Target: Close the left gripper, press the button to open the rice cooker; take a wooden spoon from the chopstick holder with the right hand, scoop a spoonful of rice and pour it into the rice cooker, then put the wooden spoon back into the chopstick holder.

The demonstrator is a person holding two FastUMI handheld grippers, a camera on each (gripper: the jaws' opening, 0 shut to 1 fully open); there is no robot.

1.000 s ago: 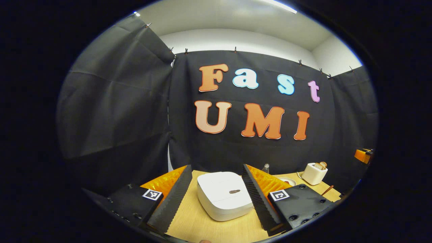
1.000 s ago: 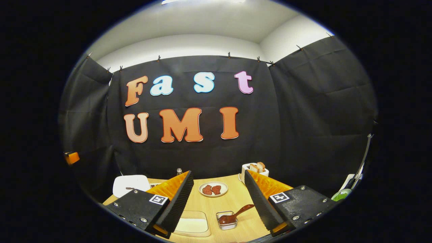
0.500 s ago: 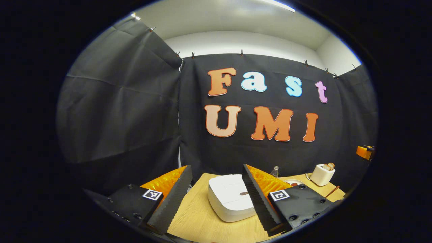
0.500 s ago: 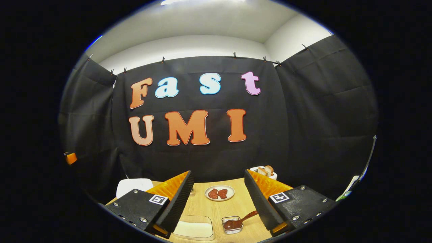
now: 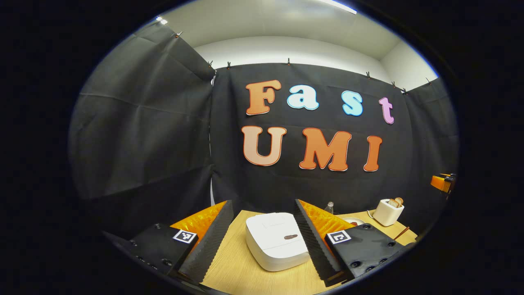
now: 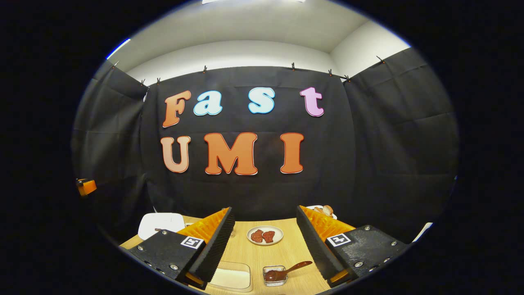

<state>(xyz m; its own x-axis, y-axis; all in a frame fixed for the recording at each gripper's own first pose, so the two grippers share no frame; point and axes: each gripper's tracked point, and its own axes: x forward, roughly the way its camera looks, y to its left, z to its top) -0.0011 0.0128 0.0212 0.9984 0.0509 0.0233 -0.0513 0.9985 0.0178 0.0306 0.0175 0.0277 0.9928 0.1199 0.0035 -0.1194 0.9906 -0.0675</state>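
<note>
The left tongs (image 5: 262,241) are held open above the table (image 5: 237,274), the closed cooker (image 5: 276,241) lying between them. The right tongs (image 6: 264,246) gape empty, the spoon (image 6: 286,270) seen between them, in a holder (image 6: 274,275) near the front edge.

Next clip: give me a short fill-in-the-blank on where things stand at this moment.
1. The lid of the rice cooker is ____.
2. The jaws of the left gripper stand ____.
3. The wooden spoon rests with its bowl in the small ____ holder.
4. The plate lies ____ the right gripper's two fingers.

Missing words: shut; open; wire; between
</note>
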